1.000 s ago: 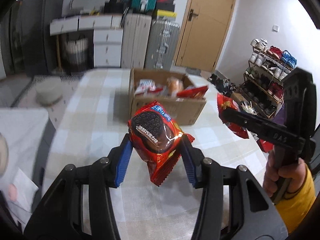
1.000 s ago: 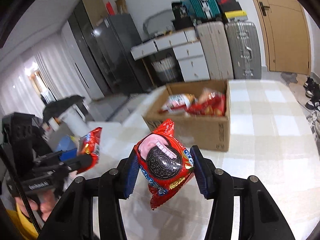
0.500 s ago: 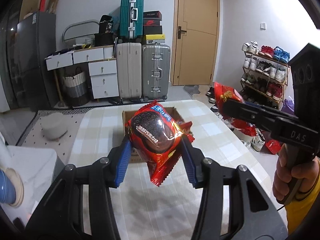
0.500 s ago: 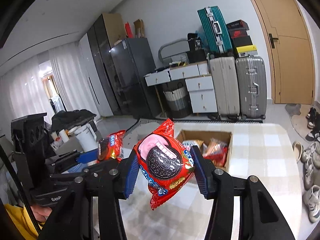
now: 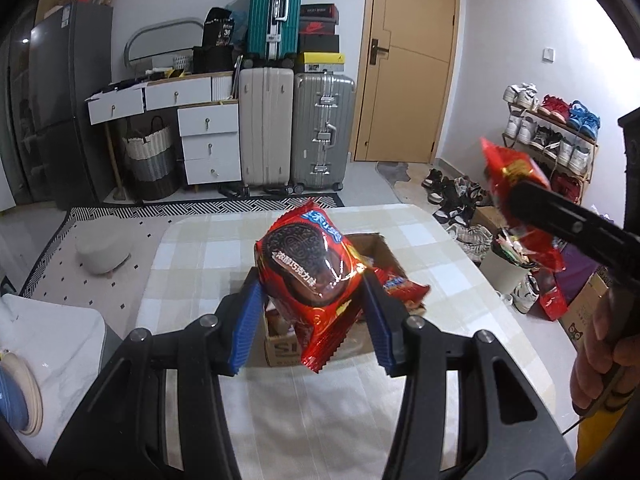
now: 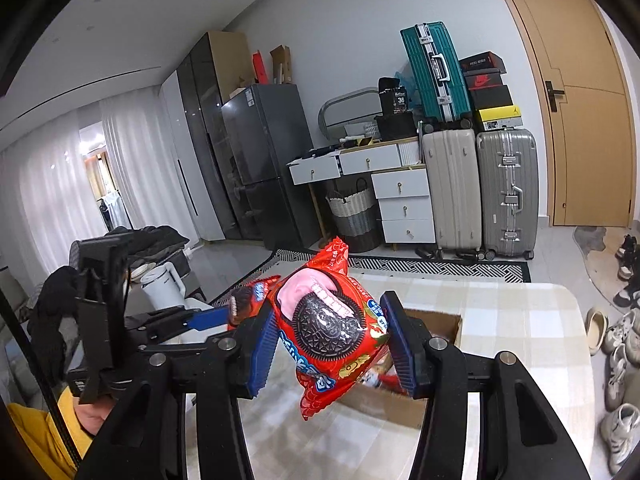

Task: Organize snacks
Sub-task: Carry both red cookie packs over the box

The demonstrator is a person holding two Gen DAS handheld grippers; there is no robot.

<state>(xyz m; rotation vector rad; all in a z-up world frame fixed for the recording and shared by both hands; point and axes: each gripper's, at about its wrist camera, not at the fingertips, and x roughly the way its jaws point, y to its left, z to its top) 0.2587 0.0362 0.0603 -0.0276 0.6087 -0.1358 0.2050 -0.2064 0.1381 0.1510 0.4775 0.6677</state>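
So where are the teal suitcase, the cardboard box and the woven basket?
teal suitcase [image 5: 275, 8]: left wrist view, middle of its front.
cardboard box [image 5: 282, 347]: left wrist view, its near wall.
woven basket [image 6: 354, 212]: right wrist view, its side.

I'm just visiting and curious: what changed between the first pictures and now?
Both grippers rose and tipped up: the box slid from the middle of each view down behind the held packets, and the back wall came into sight. Nothing was grabbed or released. The left gripper still pinches its cookie packet, the right gripper its own packet; the box stays on the table.
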